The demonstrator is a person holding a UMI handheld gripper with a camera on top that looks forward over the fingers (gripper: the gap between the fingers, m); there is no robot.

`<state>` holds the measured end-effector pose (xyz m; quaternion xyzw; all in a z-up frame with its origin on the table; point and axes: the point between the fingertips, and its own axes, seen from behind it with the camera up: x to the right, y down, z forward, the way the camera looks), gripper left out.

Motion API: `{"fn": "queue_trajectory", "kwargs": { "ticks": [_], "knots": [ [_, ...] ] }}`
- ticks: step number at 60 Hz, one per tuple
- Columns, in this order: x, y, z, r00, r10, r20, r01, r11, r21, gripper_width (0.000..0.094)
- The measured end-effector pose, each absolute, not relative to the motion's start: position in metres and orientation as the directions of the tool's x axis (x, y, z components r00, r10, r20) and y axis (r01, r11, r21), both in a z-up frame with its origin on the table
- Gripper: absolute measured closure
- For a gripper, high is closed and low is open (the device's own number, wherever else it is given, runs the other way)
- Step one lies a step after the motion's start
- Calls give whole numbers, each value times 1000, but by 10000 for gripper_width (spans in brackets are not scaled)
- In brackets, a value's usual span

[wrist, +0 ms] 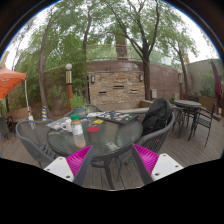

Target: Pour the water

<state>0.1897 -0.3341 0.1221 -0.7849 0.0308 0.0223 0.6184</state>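
A clear plastic bottle with a green cap stands on the left part of a round glass table, well beyond my fingers. Small items, one of them red, lie near it on the tabletop. My gripper is open, with its two magenta pads spread wide apart and nothing between them. Through the gap I see the table's near edge and a metal chair below it.
Metal mesh chairs ring the table, and a black bag sits on the chair at its right. A second round table with chairs stands farther right. Beyond are a stone wall, trees and a wooden deck floor.
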Motion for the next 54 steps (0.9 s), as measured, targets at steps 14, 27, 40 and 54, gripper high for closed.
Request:
{"fn": "queue_trajectory", "kwargs": {
  "ticks": [14,27,40,54],
  "knots": [
    [182,-326,124,998,5,-56,-54,-206,-977,94],
    [125,-283,132,993,117,-2,12,-116,-993,89],
    [60,-208,111,984,171,-50,-25,-146,-989,95],
    [20,-141,88,990,143,16,37,-148,-988,99]
  ]
}}
